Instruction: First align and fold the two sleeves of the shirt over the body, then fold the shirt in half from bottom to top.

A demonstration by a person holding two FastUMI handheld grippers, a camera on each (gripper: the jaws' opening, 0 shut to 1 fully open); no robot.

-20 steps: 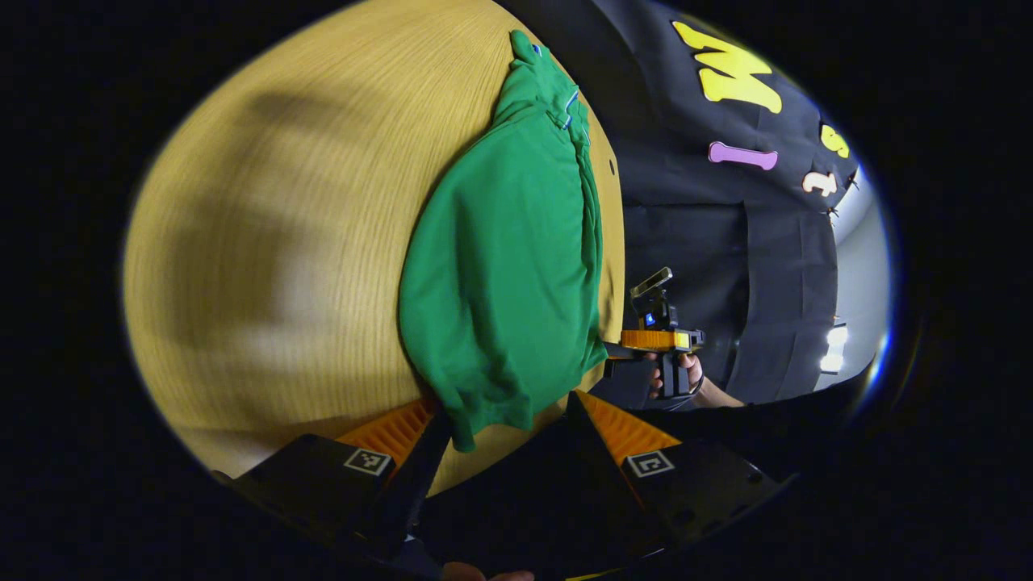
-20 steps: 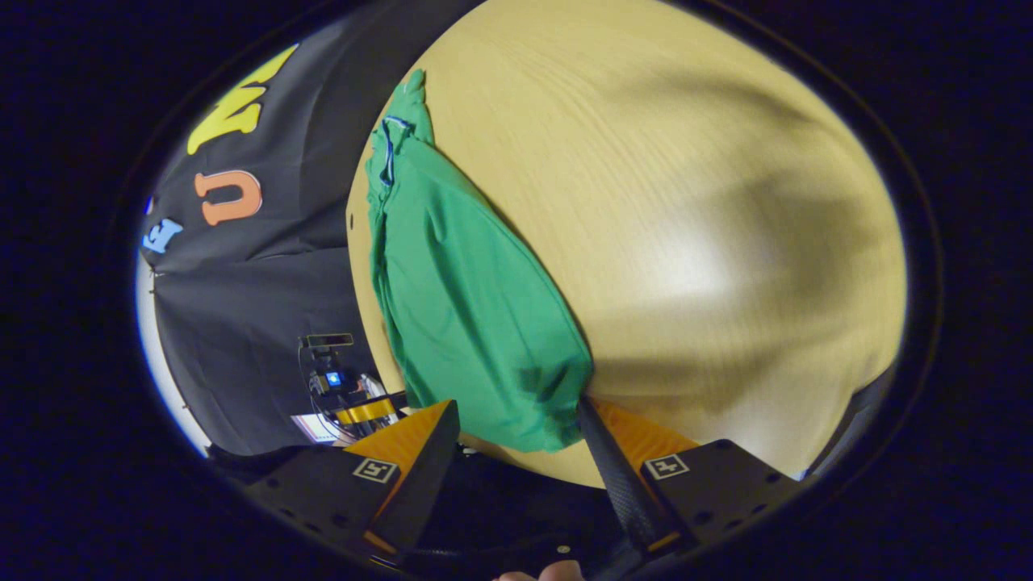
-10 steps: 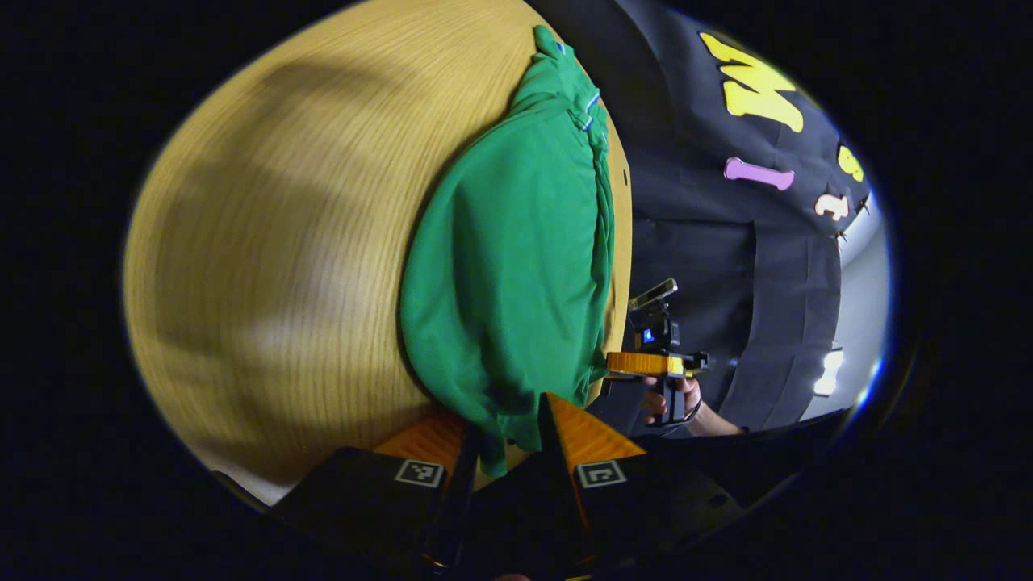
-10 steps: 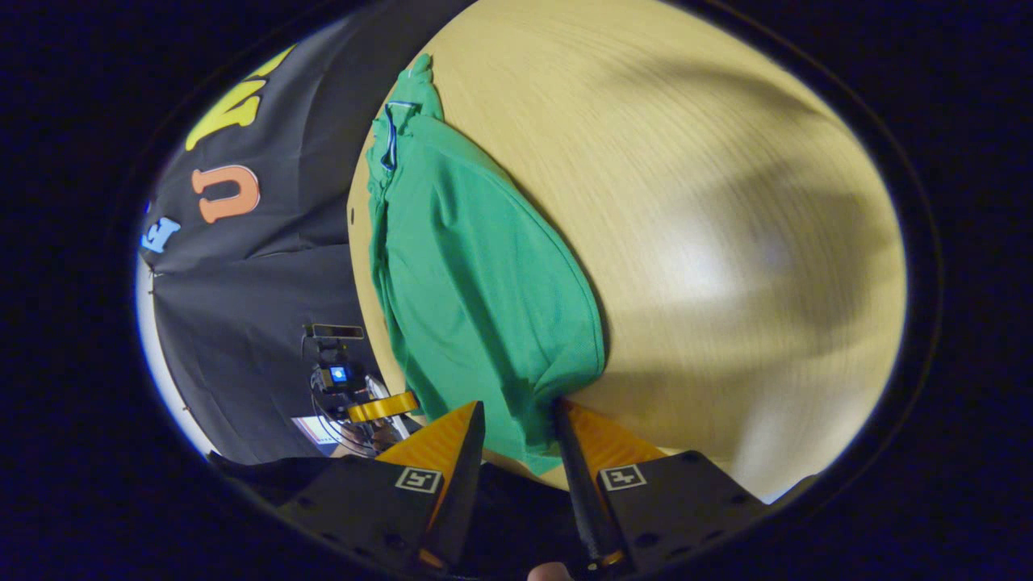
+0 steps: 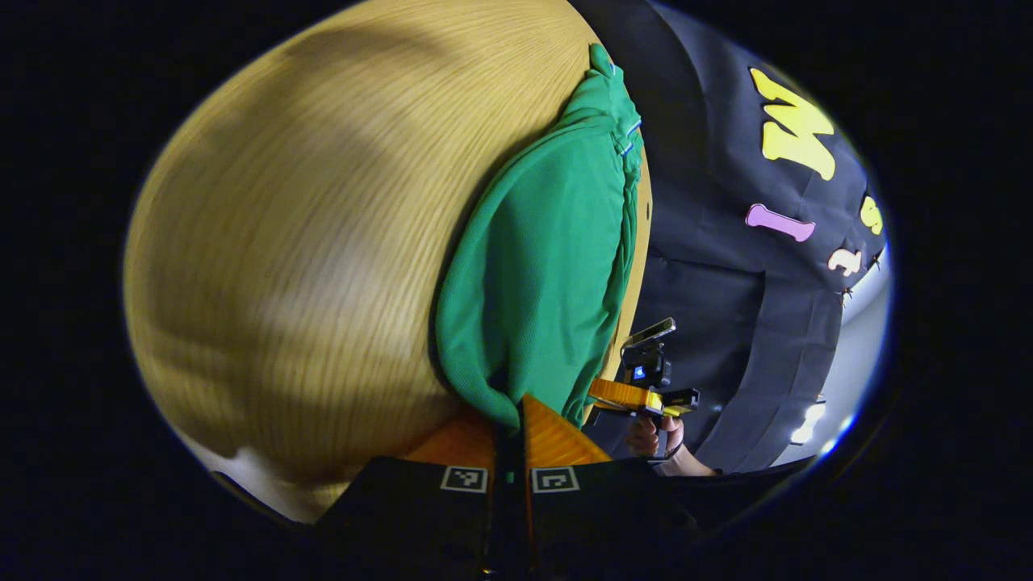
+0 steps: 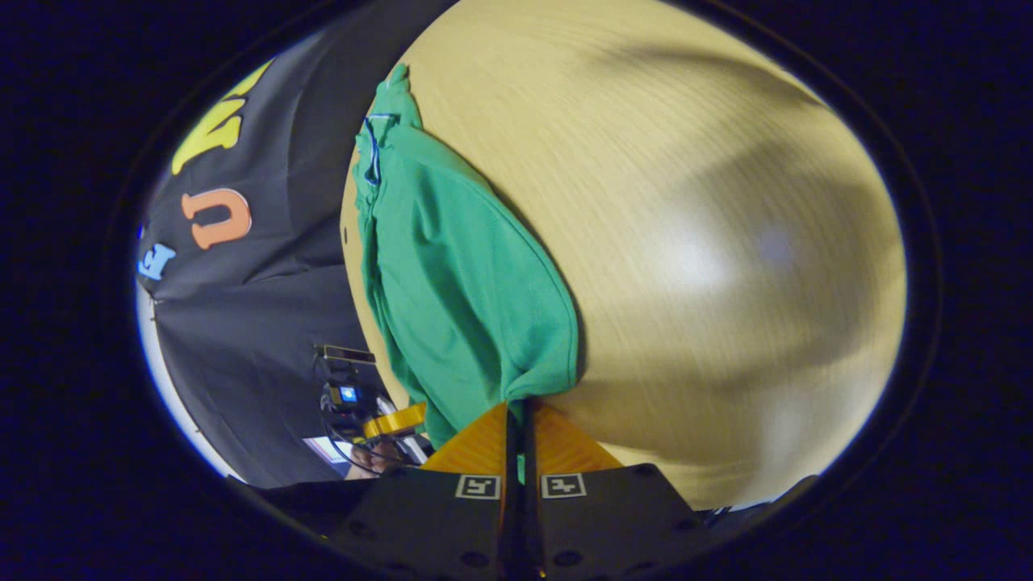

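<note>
Both grippers are clamped on the green shirt (image 5: 549, 274). Left gripper (image 5: 508, 420): fingers pressed together with only a thin seam between them, a corner of the shirt's hem pinched at the tips. Right gripper (image 6: 516, 411): same condition, fingers together on the opposite hem corner, a sliver of green fabric visible in the seam between them.

Shirt position: lying on the wooden table (image 5: 307, 258), along the table edge nearest the booth wall. From each gripper the fabric runs away toward the collar end at the far side of the table. A blue-and-white trim line is visible at that far end — whether it belongs to the collar or a sleeve cuff cannot be determined. The sleeves cannot be made out separately; the shirt's body presents as a single narrow green panel with a bunched ridge along the wall-side edge.

Concealed areas: the hem between the two grippers is cut off behind each gripper's own fingers.

Cross-views: in the left gripper view the right gripper appears just beyond the table edge, with the hand (image 5: 658, 436) holding it partly visible. In the right gripper view the left gripper sits beside the shirt's lower edge; its holding hand is mostly hidden.
</note>
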